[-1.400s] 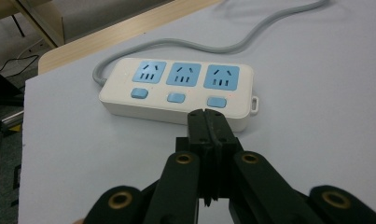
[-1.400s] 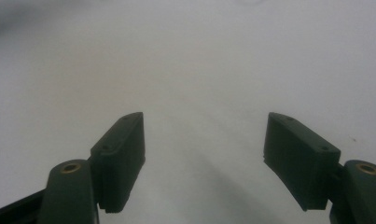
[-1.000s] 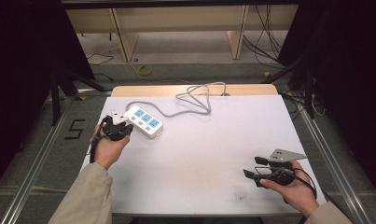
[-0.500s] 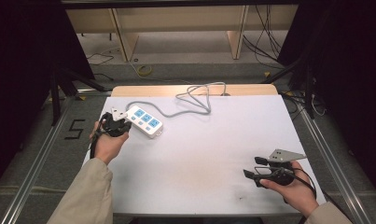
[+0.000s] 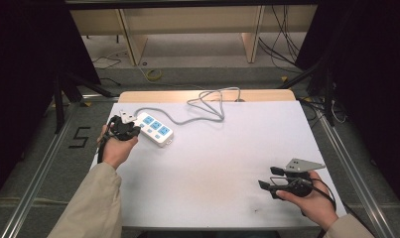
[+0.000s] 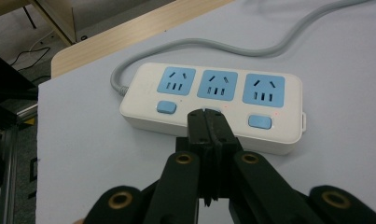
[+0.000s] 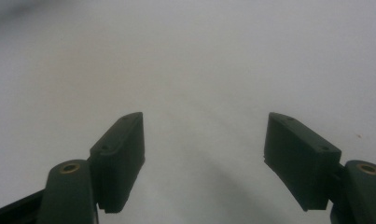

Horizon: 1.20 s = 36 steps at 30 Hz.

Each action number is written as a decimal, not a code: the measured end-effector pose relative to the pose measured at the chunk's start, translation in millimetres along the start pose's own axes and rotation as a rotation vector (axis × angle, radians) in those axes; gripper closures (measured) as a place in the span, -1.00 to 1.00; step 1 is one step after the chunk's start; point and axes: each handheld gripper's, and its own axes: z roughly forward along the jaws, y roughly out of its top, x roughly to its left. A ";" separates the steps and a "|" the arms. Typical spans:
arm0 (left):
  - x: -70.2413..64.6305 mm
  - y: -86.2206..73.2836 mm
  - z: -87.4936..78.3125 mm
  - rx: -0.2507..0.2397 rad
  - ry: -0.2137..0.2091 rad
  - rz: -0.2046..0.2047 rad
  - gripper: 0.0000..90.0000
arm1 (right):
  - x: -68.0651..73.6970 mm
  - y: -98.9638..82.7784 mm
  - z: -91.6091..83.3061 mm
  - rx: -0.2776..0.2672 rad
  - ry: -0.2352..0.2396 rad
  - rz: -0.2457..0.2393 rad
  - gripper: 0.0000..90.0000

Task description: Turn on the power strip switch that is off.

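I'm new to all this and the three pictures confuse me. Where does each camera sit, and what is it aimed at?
High view: above the table, looking forward and down; both forearms and each hand-held gripper show.
Left gripper view: on the left hand-held gripper, shut jaws aimed at the power strip.
Right gripper view: on the right hand-held gripper, open jaws over bare table.
Shared: high and left views both show the strip.

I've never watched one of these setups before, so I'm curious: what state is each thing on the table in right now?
Power strip: lying flat on the table, three blue sockets all empty, nothing plugged in.
Middle switch: hidden behind the left claw's tips; whether they touch it cannot be told.
Grey cable: attached to the strip, looped loosely toward the table's far edge.
Left claw: shut, holding nothing.
Right claw: open, empty, over bare table.
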 end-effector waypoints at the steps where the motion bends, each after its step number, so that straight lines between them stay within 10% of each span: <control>1: 0.4 1.1 0.3 -0.001 0.001 0.000 1.00 | 0.0 0.0 0.2 0.002 0.001 -0.001 -0.35; 36: 12.3 8.2 19.5 0.033 0.024 -0.016 1.00 | -0.4 -1.1 0.3 0.004 0.001 -0.003 -0.35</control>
